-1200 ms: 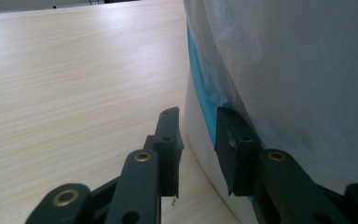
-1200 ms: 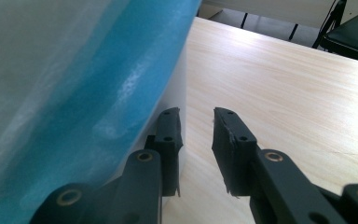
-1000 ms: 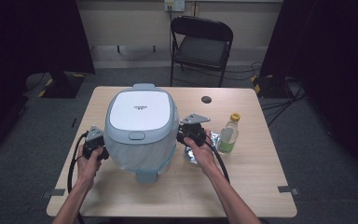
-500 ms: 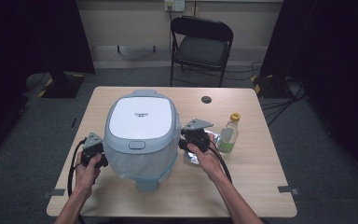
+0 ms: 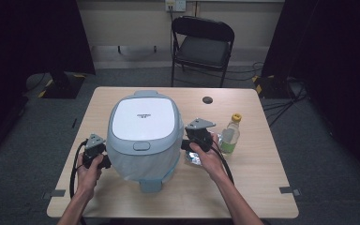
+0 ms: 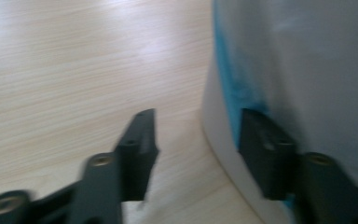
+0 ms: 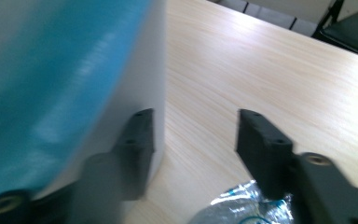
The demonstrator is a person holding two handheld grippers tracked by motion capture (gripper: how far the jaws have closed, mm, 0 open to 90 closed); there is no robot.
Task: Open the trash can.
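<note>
The large white-and-pale-blue plastic rice cooker [image 5: 143, 136] sits near the middle of the light wooden surface [image 5: 258, 187], lid shut, with a gripper flanking each side — a placing that suggests the pair has just set it down or shifted it. The left gripper [image 5: 104, 161] stands beside the cooker's lower left wall; its fingers [image 6: 140, 140] have just been opening and are now parted with nothing pressed between them, 1 against the cooker's blue seam and the other over bare wood. The right gripper [image 5: 186, 143] mirrors it at the right wall; its fingers [image 7: 261, 144] have likewise just been opening and stand apart, 1 alongside the white body, the other clear of it above a crumpled clear plastic wrapper [image 7: 233, 210]. Just right of that hand stands a small clear bottle with a yellow cap [image 5: 230, 134] — near, but not touching. A dark round hole [image 5: 207, 100] marks the far side of the surface. Beyond, a black folding chair [image 5: 201, 44] stands on grey carpet, with dark curtains to either side.
</note>
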